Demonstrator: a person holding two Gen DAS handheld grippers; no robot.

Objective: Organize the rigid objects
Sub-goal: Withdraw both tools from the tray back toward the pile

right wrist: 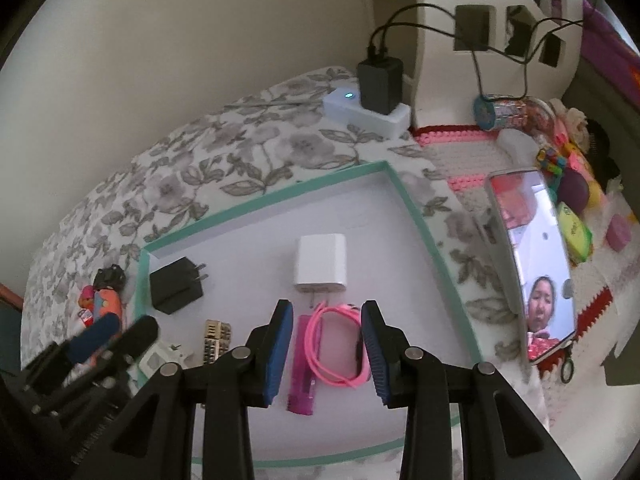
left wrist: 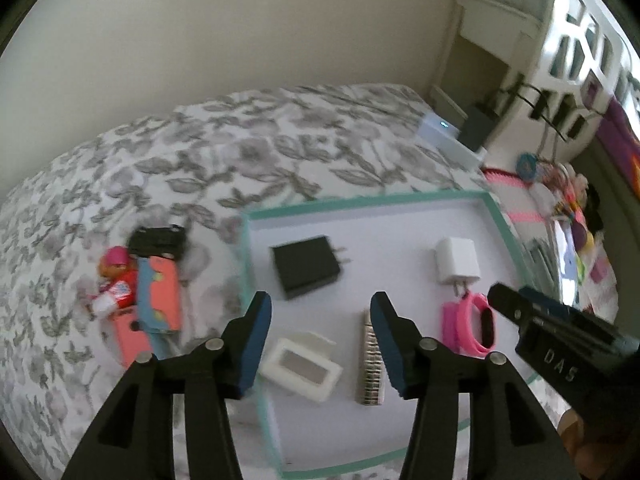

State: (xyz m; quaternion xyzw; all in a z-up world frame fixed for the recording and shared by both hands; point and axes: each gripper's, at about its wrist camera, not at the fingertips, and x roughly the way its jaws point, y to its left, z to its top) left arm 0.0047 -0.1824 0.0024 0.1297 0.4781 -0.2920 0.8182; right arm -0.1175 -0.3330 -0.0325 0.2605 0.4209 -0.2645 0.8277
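Pink-cased phone (right wrist: 532, 264) beside the tray (right wrist: 416, 216), only in the right-wrist view.

White letters "DAS" stand on the black body of the right gripper (left wrist: 505, 305); nothing else is legible
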